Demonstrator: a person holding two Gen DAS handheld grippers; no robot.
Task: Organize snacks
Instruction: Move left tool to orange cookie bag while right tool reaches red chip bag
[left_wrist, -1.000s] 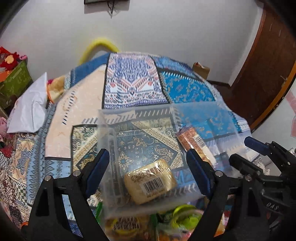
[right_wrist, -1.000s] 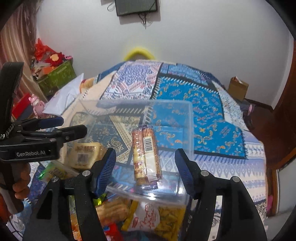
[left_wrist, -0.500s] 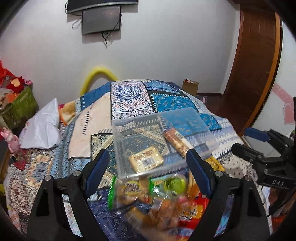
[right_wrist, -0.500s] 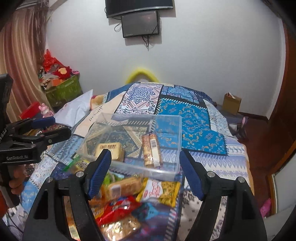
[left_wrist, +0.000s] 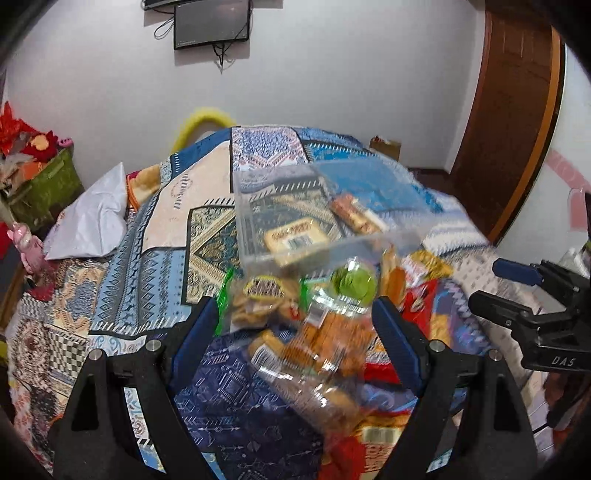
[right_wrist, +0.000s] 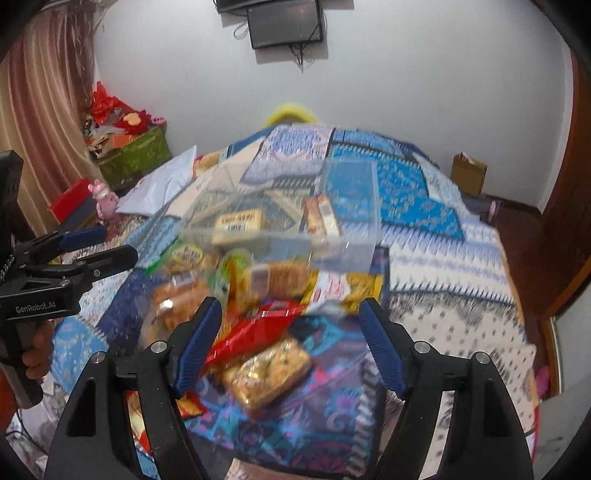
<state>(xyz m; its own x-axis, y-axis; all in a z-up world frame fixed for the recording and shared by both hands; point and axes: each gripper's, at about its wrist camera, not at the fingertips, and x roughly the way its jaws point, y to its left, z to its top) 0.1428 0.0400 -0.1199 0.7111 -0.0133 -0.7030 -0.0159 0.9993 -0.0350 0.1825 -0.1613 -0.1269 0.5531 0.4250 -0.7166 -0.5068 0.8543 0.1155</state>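
Observation:
A clear plastic bin (left_wrist: 295, 206) (right_wrist: 354, 184) stands on the patterned bedspread and holds a yellow snack pack (left_wrist: 295, 238) (right_wrist: 238, 221) and an orange biscuit pack (left_wrist: 354, 214) (right_wrist: 321, 218). A blurred pile of snacks (left_wrist: 325, 332) (right_wrist: 258, 295) lies on the near side of the bin, with a red packet (right_wrist: 255, 332) and a gold packet (right_wrist: 269, 369). My left gripper (left_wrist: 295, 332) is open and empty above the pile. My right gripper (right_wrist: 291, 343) is open and empty above the red and gold packets. Each gripper shows in the other's view.
The bedspread (left_wrist: 166, 206) covers a wide bed. A white pillow (left_wrist: 92, 221) lies at the left. A green box of clutter (right_wrist: 133, 155) stands by the wall. A cardboard box (right_wrist: 469, 173) and a brown door (left_wrist: 517, 110) are at the right.
Both grippers have pulled back from the bin toward me. The snack pile, earlier at the bottom edge, now lies between the fingers. Both stay open and empty.

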